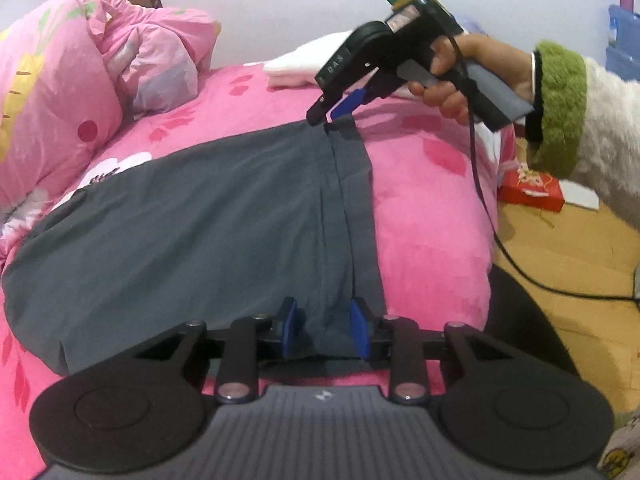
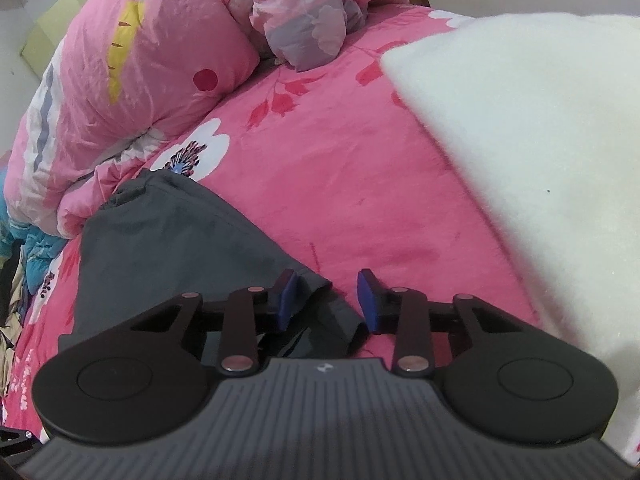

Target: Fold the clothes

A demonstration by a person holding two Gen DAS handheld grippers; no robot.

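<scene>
Left wrist view: left hand-held gripper [image 1: 325, 330] jaws parted, near hem of the grey garment [image 1: 192, 220] bunched between the blue pads, not clamped. Garment lies flat on the pink bed [image 1: 432, 208]. Right hand-held gripper [image 1: 334, 114] at the far corner; can't tell its grip here.

Right wrist view: right hand-held gripper [image 2: 330, 300] released, jaws wide, straddling the garment [image 2: 168, 240] corner. White fleece [image 2: 540, 140] just beside.

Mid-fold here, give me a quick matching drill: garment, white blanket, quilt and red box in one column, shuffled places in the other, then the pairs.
Things:
1. grey garment
2. white fluffy blanket
3. bunched pink quilt
4. red box

Places:
A. on the floor beside the bed
B. heaped at the head of the bed
C. spread flat, corners between both tools' fingers
D. on the bed, right of the right tool

Pairs: 1-C, 2-D, 3-B, 4-A
</scene>
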